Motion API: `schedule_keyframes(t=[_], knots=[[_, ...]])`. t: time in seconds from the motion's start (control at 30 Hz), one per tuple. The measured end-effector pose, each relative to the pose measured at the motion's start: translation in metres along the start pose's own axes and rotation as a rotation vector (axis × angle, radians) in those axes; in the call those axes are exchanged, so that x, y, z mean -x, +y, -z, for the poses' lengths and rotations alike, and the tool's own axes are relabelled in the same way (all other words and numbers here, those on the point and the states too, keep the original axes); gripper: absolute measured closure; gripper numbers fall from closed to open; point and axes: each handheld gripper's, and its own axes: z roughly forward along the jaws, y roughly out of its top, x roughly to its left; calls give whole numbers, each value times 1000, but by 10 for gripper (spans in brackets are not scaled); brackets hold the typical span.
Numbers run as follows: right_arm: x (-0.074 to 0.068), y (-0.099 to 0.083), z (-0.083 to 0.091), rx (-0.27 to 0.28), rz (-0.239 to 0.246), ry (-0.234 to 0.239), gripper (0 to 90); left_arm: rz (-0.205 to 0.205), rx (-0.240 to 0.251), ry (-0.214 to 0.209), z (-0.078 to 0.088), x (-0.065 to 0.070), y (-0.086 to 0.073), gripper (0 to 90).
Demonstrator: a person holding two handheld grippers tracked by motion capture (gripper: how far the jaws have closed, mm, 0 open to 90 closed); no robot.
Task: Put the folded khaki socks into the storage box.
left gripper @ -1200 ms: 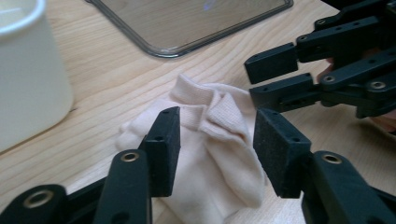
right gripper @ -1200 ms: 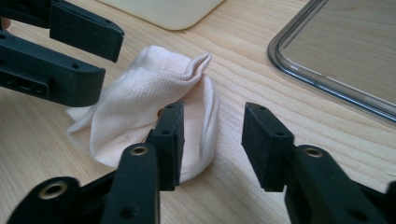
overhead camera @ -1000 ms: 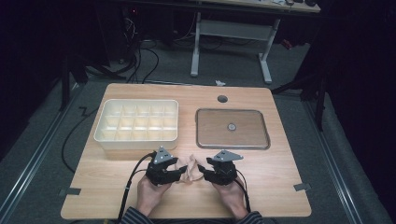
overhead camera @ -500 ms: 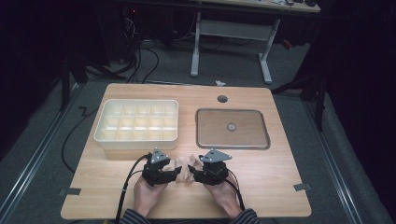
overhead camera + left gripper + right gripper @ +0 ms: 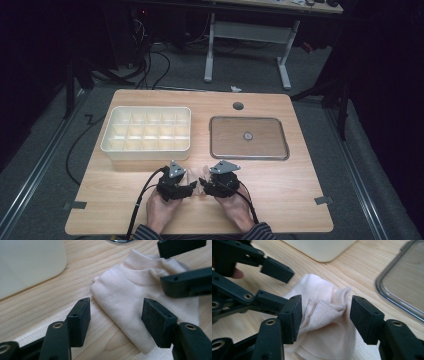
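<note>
Both grippers, left gripper & right gripper, face each other over the sock on the bench, prob. to fold it. Their jaws have just been opening and now stand wide; sock lies between the pads, not pinched, w/ nothing held.

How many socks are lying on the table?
1. The sock lies on the table's near edge, between the left gripper and the right gripper, in front of the divided box. A second one folded inside it cannot be ruled out.
</note>
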Motion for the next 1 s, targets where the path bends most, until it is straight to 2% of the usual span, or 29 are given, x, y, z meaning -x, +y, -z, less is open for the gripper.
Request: schedule_keyframes(t=[0.3,0.33,0.43,0.6,0.77,1.0], knots=[[14,-14,3,-11,-32,-30,455,-14,-1,9,-1,1,-1,401],[15,-16,3,-17,-33,-31,455,-48,-20,13,0,-2,-1,399],[16,-20,1,-28,-23,-37,455,-56,-22,14,-1,-3,-2,382],[20,-25,-2,-22,-35,-26,454,-63,-19,9,0,-4,-3,365],[23,-27,-2,-17,-38,-17,453,-74,21,4,0,-5,-8,360],[27,-29,-3,-15,-58,5,453,-75,20,3,0,-6,-8,361]])
